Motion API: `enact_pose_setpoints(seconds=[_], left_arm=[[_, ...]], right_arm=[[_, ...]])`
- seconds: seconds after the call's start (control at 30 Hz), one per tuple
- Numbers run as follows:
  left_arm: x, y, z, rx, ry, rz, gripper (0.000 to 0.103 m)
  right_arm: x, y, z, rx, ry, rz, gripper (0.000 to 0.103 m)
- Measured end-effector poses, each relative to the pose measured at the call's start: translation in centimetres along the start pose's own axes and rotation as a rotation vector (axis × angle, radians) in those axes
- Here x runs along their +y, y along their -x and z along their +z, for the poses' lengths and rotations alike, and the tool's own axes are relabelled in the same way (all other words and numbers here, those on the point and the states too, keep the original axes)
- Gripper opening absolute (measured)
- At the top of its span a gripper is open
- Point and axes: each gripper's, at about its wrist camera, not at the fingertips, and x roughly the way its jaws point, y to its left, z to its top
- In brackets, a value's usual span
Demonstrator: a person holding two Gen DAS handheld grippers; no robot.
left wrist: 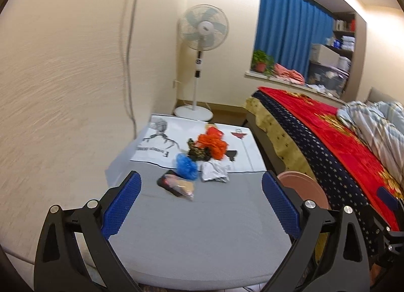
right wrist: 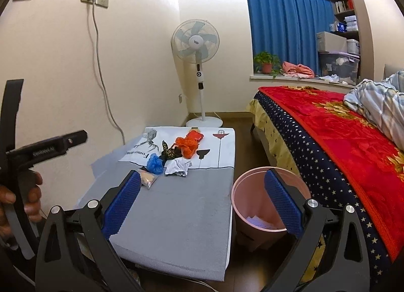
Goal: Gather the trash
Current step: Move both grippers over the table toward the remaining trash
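Trash pile (left wrist: 202, 158) ahead of left tool (left wrist: 200, 201) — apart.

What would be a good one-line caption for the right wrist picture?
Open right gripper hovers over a gray table strewn with crumpled trash bags, pink bin waiting beside it.

Cream walls (right wrist: 141, 64) meet at a corner where a white pedestal fan (right wrist: 195, 44) stands; blue curtains (right wrist: 282, 21) cover the window. A bed (right wrist: 341, 135) with a red blanket lies right; a potted plant (right wrist: 266, 62) sits on the sill.

Low grey surface (right wrist: 176, 206), printed white sheet (right wrist: 224, 150) at far end; crumpled bags and wrappers (right wrist: 186, 145) clustered mid-surface. Pink bin (right wrist: 242, 191) on floor (right wrist: 242, 125) beside it.
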Motion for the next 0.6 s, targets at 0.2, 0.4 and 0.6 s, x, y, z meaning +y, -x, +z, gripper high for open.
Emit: enact_pose_setpoints(seconds=[0.2, 0.4, 0.6], left_arm=[[2.6, -2.3, 0.8, -0.01, 0.026, 0.067, 0.093], [4.8, -7.0, 2.9, -0.009, 0.071, 0.122, 0.093], [4.9, -12.5, 4.2, -0.001, 0.029, 0.144, 0.093]], right_arm=[[1.0, -4.3, 0.5, 0.039, 0.03, 0.004, 0.096], [2.2, -10.6, 0.7, 0.087, 0.05, -0.001, 0.096], [2.4, -19.1, 1.4, 0.115, 0.0, -0.011, 0.096]])
